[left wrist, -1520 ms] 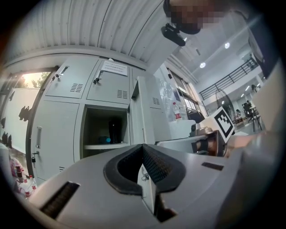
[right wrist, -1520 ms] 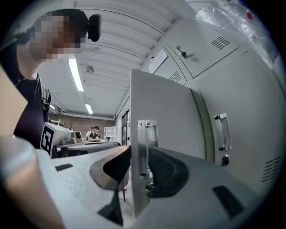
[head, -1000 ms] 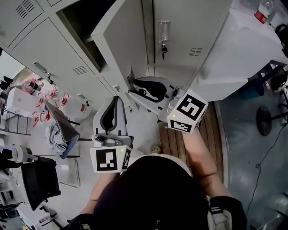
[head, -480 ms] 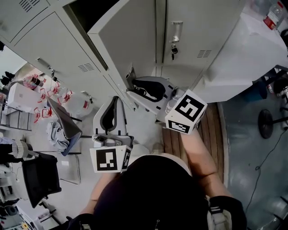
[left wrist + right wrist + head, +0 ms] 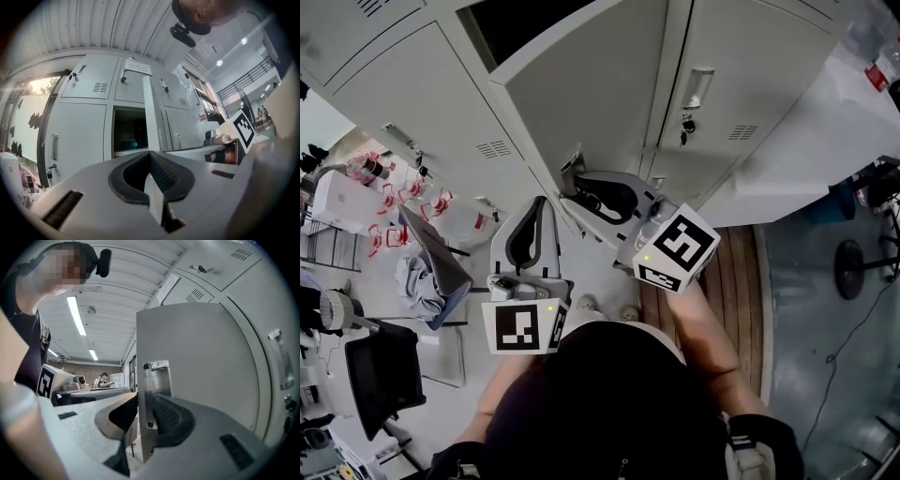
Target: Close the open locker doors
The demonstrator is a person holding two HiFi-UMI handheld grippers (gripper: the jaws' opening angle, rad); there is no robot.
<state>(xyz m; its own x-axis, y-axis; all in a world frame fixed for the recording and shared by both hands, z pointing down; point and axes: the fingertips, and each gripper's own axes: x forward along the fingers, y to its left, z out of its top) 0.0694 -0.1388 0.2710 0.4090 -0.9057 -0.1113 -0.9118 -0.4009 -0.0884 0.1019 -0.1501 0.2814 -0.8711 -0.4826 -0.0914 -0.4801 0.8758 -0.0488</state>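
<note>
Door edge [image 5: 152, 376] between right gripper [image 5: 143, 404] jaws, jaws closing

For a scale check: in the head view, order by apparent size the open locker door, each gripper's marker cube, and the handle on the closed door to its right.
1. open locker door
2. right marker cube and left marker cube: too alike to rank
3. door handle
</note>
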